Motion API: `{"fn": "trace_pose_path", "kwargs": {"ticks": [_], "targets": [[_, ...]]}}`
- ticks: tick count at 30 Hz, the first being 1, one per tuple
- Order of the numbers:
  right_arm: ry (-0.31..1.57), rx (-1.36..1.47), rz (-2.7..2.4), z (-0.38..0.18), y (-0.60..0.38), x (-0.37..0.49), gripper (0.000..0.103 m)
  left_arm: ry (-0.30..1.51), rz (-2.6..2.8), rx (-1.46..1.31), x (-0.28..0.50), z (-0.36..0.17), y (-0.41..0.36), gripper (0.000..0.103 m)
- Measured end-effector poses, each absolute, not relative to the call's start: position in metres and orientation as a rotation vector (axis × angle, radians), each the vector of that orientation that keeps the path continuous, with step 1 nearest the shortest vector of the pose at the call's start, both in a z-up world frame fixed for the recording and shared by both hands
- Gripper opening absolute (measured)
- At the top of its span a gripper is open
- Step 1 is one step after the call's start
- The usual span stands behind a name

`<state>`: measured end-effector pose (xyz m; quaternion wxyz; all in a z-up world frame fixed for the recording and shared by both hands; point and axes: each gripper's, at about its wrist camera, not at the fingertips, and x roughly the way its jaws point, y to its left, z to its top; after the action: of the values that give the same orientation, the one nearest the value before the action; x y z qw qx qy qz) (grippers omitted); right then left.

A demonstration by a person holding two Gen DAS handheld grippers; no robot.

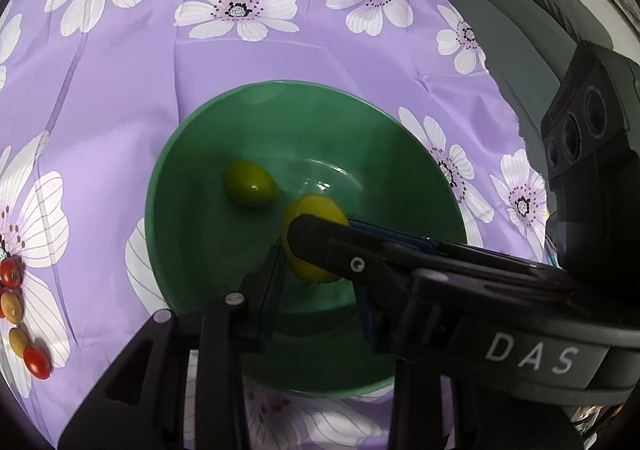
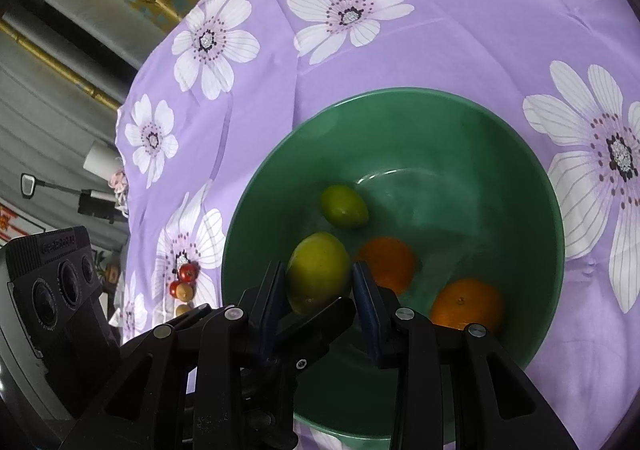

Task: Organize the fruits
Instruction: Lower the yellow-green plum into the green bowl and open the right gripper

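Inside the green bowl lie a small green fruit and two oranges; beside them a larger yellow-green fruit sits between the fingers of the right gripper, whose jaws stand slightly apart around it, so whether they grip or have let go I cannot tell; the left gripper hovers over the bowl with jaws parted, holding nothing visible. Outside the bowl, on the flowered cloth, several cherry tomatoes wait; roughly half the job looks done.
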<state>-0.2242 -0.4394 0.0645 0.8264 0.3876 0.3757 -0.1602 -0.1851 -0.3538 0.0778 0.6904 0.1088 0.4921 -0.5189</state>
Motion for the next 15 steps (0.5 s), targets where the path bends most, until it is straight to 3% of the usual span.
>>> {"fn": "trace_pose_path", "kwargs": {"ticks": [15], "targets": [[0.819, 0.847, -0.344, 0.0598, -0.4425, -0.2241, 0.038, 1.124, -1.141, 0.279, -0.1845, 0.0754, -0.3597, 0.033]]}}
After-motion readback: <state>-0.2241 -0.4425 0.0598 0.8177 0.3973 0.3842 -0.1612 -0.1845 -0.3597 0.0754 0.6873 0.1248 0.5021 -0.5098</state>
